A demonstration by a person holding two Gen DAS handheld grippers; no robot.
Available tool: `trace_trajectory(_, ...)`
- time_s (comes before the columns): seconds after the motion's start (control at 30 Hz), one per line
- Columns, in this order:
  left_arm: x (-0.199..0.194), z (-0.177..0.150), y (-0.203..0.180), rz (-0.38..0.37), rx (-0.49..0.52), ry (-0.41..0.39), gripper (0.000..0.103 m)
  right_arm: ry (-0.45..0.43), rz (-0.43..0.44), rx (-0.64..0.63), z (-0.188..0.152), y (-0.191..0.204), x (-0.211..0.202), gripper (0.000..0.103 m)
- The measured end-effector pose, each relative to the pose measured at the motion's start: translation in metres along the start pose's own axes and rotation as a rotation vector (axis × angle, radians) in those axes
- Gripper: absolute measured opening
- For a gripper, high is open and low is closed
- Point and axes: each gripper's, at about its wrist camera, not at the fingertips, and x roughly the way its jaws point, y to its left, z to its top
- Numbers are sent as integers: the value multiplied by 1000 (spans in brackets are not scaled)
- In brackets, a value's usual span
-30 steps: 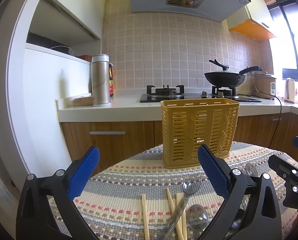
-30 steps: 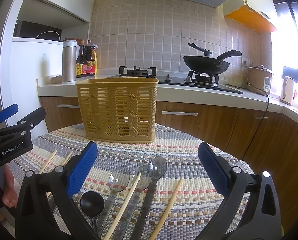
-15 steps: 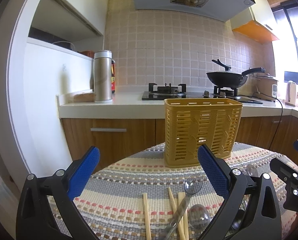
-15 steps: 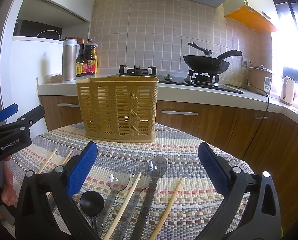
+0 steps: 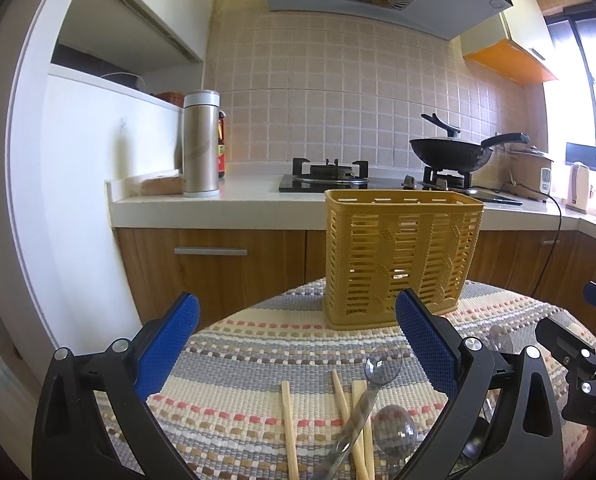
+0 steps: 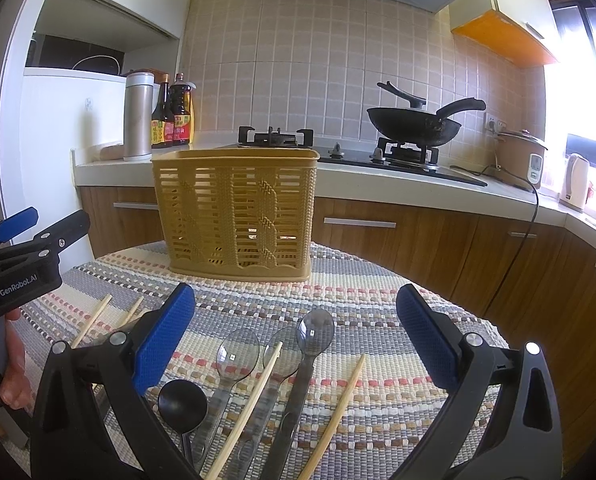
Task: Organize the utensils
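A yellow slatted utensil basket (image 5: 401,264) (image 6: 236,212) stands upright at the far side of a round table with a striped woven cloth (image 5: 250,392) (image 6: 377,320). Wooden chopsticks (image 5: 288,424) (image 6: 246,412) and clear plastic spoons (image 5: 381,368) (image 6: 236,354) lie loose on the cloth, plus a black spoon (image 6: 182,404). My left gripper (image 5: 298,360) hovers open above the chopsticks and clear spoons, holding nothing. My right gripper (image 6: 296,344) is open over the spoons, also holding nothing. The left gripper (image 6: 22,240) shows at the left edge of the right wrist view, held by a hand (image 6: 10,372).
Behind the table runs a kitchen counter (image 5: 234,200) with a steel flask (image 5: 200,144), sauce bottles (image 6: 172,112), a gas hob (image 6: 276,138), a black wok (image 6: 413,124), a rice cooker (image 6: 521,156) and a kettle (image 6: 575,182). Wooden cabinets (image 6: 397,240) stand below.
The left wrist view has tilted up slightly, so the basket sits a little lower and farther right in it. The right gripper has hardly moved. Both stay open.
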Motion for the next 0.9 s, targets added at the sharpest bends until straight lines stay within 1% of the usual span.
trace_trajectory(0.1, 1, 0, 1, -6, -1, 9, 95, 1, -7, -2, 0, 0, 0, 97)
trace_trajectory(0.17, 5, 1, 4, -41, -14, 36, 95, 2, -17, -3, 0, 0, 1, 97)
trace_trajectory(0.23, 14, 3, 9, -154, -43, 103, 95, 7, -30, 2, 1, -2, 2, 97)
trace_trajectory(0.27, 21, 5, 12, -213, -56, 153, 93, 17, -40, 6, 1, -4, 3, 97)
trace_trajectory(0.3, 27, 8, 14, -260, -61, 200, 88, 38, -48, 11, 3, -6, 6, 97)
trace_trajectory(0.33, 30, 10, 16, -278, -57, 222, 86, 57, -46, 18, 4, -9, 9, 97)
trace_trajectory(0.37, 32, 13, 17, -274, -44, 241, 86, 82, -41, 29, 5, -13, 12, 97)
trace_trajectory(0.43, 44, 19, 17, -273, -5, 316, 85, 118, -46, 52, 11, -21, 15, 97)
trace_trajectory(0.5, 58, 23, 19, -316, -1, 406, 84, 165, -24, 81, 18, -31, 21, 96)
trace_trajectory(0.6, 80, 25, 20, -399, -11, 531, 76, 259, 15, 111, 33, -44, 34, 93)
trace_trajectory(0.67, 93, 22, 14, -434, 18, 598, 76, 321, 38, 108, 40, -48, 45, 87)
trace_trajectory(0.7, 100, 20, 7, -442, 48, 634, 74, 346, 44, 104, 43, -48, 50, 85)
trace_trajectory(0.73, 106, 18, 0, -448, 83, 665, 74, 388, 62, 100, 46, -49, 57, 81)
trace_trajectory(0.83, 122, 12, -18, -452, 164, 726, 69, 488, 106, 99, 50, -51, 73, 72)
trace_trajectory(0.9, 133, 5, -29, -434, 205, 764, 62, 557, 121, 100, 49, -51, 83, 68)
